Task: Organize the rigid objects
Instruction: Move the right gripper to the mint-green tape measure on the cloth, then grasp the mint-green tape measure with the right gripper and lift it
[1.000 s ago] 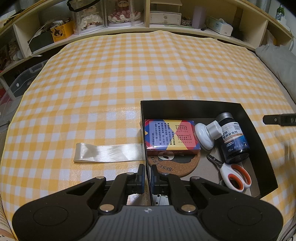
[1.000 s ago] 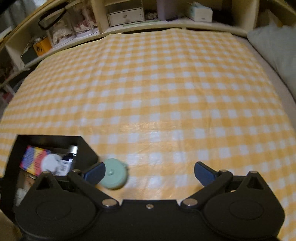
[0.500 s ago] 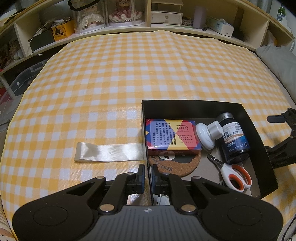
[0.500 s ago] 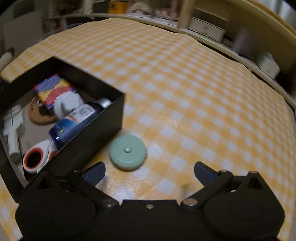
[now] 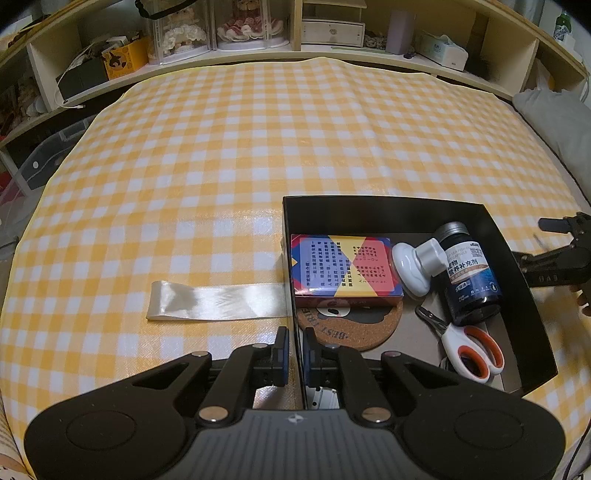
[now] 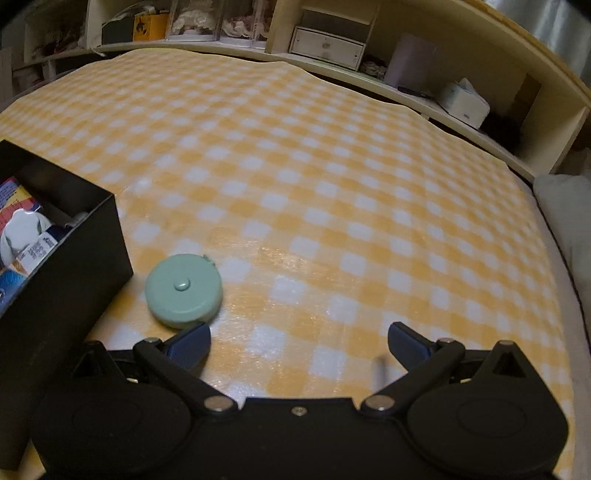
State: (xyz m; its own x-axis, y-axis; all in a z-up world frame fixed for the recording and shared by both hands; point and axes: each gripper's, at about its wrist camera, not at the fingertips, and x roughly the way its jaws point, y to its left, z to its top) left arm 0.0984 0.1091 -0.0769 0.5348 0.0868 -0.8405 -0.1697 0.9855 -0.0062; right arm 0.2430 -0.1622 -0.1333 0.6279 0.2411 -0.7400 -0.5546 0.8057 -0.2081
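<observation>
A black box (image 5: 517, 258) on the checked cloth holds a colourful card box (image 5: 343, 266), a white knob (image 5: 413, 264), a dark blue bottle (image 5: 469, 277), a cork coaster (image 5: 351, 328) and orange-handled scissors (image 5: 469, 350). My left gripper (image 5: 294, 345) is shut on the box's left wall. A round mint-green tape measure (image 6: 184, 291) lies on the cloth just right of the box (image 6: 66, 288). My right gripper (image 6: 299, 338) is open and empty, its left fingertip just below the tape measure. It also shows at the right edge of the left wrist view (image 5: 557, 251).
A strip of clear tape (image 5: 218, 306) lies on the cloth left of the box. Shelves (image 5: 332, 33) with boxes and figurines run along the far edge. A grey cushion (image 5: 554, 114) lies at the right.
The right gripper has swung back to face the far shelves and come lower and closer to the tape measure. The left gripper and the box have not moved.
</observation>
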